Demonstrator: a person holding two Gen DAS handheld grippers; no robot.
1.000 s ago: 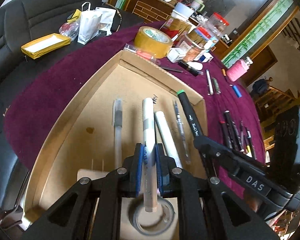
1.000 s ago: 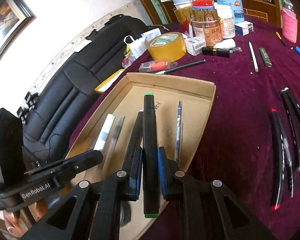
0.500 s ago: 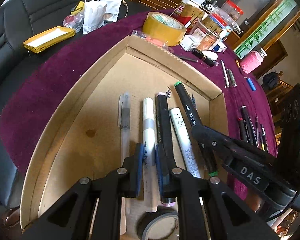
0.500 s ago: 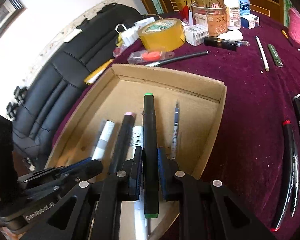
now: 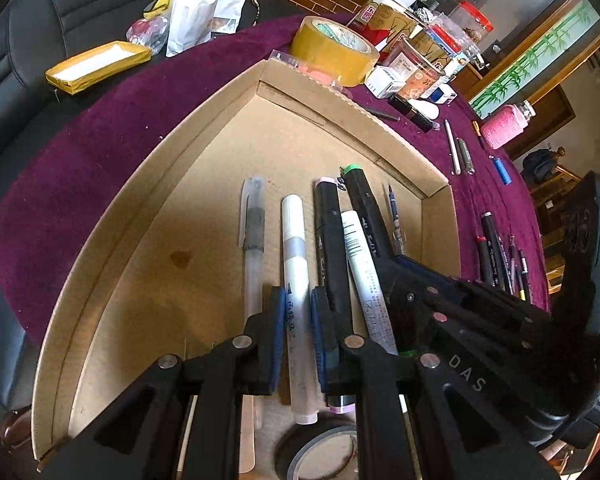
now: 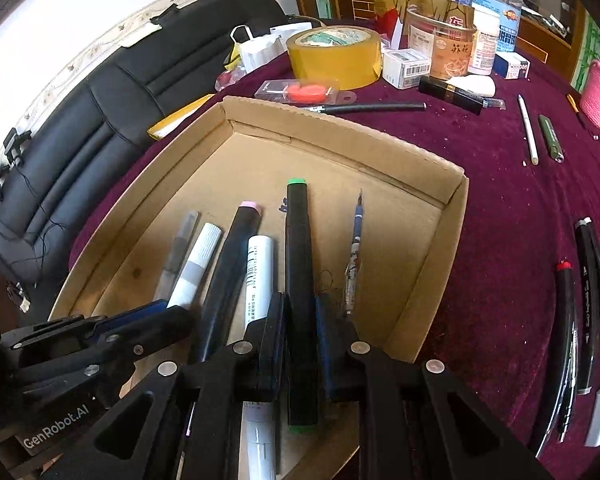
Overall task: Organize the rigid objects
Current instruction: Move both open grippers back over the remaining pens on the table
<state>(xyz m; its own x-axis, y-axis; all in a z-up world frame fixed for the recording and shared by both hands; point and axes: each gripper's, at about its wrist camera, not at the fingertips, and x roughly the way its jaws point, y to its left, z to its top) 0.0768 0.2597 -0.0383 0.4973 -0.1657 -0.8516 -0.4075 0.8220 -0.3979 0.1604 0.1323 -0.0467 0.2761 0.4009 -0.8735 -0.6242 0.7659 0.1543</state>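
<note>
Both grippers reach down into a shallow cardboard tray [image 5: 140, 184] [image 6: 456, 216] on a purple tablecloth. My left gripper [image 5: 296, 332] is shut on a white marker with a grey band [image 5: 294, 252], low over the tray floor. My right gripper [image 6: 300, 340] is shut on a black marker with green ends [image 6: 298, 240], also seen in the left wrist view [image 5: 360, 196]. Lying in the tray are a clear pen [image 5: 253, 224], a black marker with a pink cap [image 6: 236, 264], a white marker with print [image 6: 258, 268] and a thin blue pen [image 6: 356, 236].
Several black pens [image 6: 588, 300] lie on the cloth right of the tray. Behind it stand a yellow tape roll [image 6: 334, 56], jars and small boxes, a black tube [image 6: 450, 94], a white pencil [image 6: 528, 130] and a green pen [image 6: 550, 138]. A grey tape roll [image 5: 320, 448] lies at the tray's near end. A black sofa is at left.
Both grippers have sunk lower into the tray with their markers. The right gripper's green-ended marker has come in beside the others, and the pink-capped black marker has come into view.
</note>
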